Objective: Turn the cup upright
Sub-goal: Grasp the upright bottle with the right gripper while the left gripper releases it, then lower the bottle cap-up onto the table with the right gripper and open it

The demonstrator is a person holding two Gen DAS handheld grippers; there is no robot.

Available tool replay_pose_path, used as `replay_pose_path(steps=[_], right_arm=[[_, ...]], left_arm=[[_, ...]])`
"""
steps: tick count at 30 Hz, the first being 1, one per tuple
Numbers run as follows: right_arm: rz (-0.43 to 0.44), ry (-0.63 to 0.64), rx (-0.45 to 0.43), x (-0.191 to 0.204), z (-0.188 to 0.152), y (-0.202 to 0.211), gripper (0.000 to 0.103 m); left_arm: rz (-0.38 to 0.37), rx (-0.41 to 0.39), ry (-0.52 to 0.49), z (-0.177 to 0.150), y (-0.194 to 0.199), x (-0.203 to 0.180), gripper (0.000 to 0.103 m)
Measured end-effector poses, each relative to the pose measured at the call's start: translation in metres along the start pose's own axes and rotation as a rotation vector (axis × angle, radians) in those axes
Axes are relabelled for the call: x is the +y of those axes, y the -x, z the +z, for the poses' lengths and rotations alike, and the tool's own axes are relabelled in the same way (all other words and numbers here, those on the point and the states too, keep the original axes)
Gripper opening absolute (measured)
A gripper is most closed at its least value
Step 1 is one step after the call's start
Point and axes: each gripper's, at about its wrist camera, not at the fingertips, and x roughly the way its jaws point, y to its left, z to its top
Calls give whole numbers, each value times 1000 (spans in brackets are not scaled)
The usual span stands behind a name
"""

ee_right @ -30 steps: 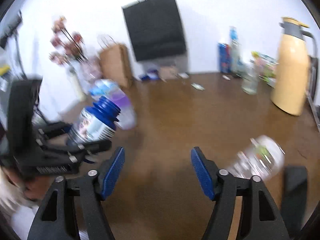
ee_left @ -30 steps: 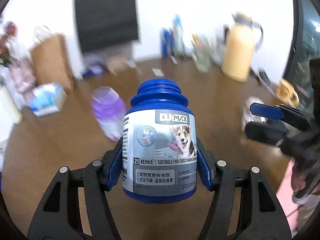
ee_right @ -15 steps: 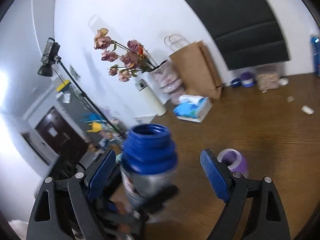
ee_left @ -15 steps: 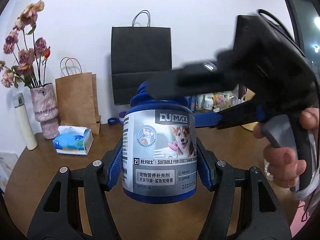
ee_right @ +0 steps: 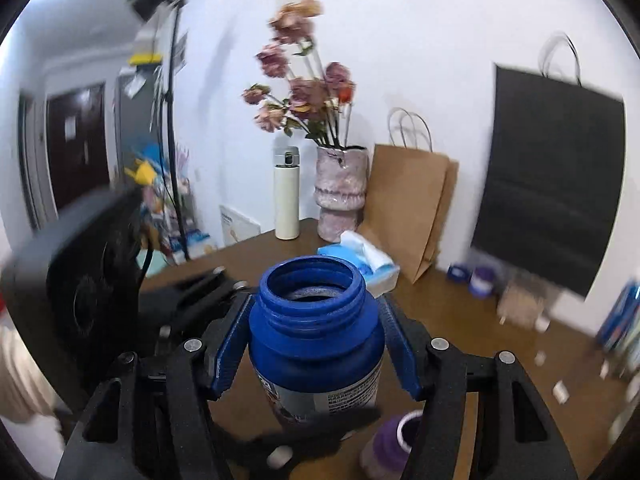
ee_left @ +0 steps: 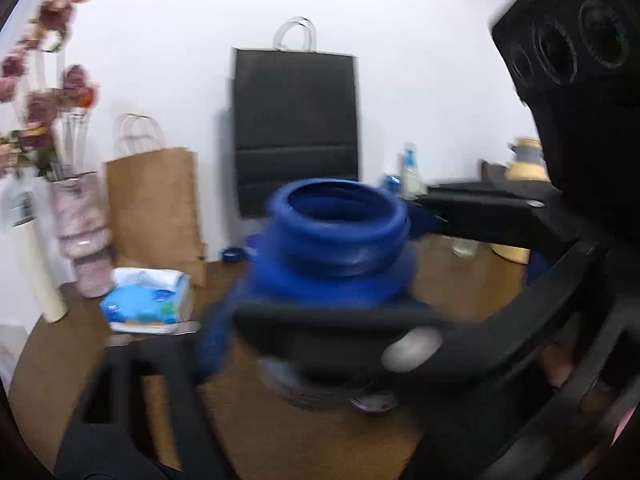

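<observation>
Right wrist view: right hand-held gripper [ee_right: 316, 344] clamps the upright blue bottle [ee_right: 316, 320]; left hand-held gripper's [ee_left: 320, 344] grip too blurred to tell.

You face a plain white wall [ee_right: 420, 40] behind a brown wooden worktop [ee_right: 460, 320]. Take the pink vase [ee_right: 341, 192] of dried flowers as your landmark: a white flask [ee_right: 286, 192] stands just left of it, a brown paper bag [ee_right: 408, 208] leans just right of it, and a black bag [ee_right: 548, 184] hangs on the wall further right. Well left of the vase you see a dark door [ee_right: 76, 148] and a light stand [ee_right: 172, 120].
</observation>
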Motion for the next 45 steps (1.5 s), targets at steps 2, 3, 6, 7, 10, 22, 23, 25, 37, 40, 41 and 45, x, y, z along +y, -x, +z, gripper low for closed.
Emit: replay_pose_path(steps=[2, 3, 6, 7, 10, 22, 23, 25, 37, 40, 41, 45], right_arm=[[-55, 86, -12, 11, -2, -11, 67], [-60, 101, -24, 12, -3, -15, 67], [-54, 149, -38, 7, -5, -29, 64], [-44, 164, -37, 4, -6, -36, 64], [-7, 151, -3, -9, -13, -59, 64], [-37, -5, 133, -58, -79, -52, 65], [-31, -24, 142, -62, -83, -51, 65], [-4, -87, 157, -75, -95, -50, 65], [-8, -181, 206, -95, -120, -44, 66], [-8, -193, 213, -93, -119, -40, 66], [-16, -191, 214, -91, -117, -37, 66], [-39, -184, 190, -84, -106, -6, 66]], left_arm=[[38, -25, -6, -4, -3, 2, 60], [52, -18, -3, -6, -8, 5, 60], [69, 31, 47, -11, -23, 16, 60], [78, 45, 55, -14, -28, 19, 60], [103, 103, 65, -23, -47, 21, 60], [-28, 291, 47, -52, -90, -34, 60], [-32, 319, 46, -53, -94, -39, 60], [-25, 365, 48, -54, -100, -43, 60], [33, 433, 103, -57, -105, -58, 75], [87, 376, 107, -54, -87, -57, 82], [96, 369, 108, -53, -82, -57, 83], [96, 344, 150, -41, -52, -52, 84]])
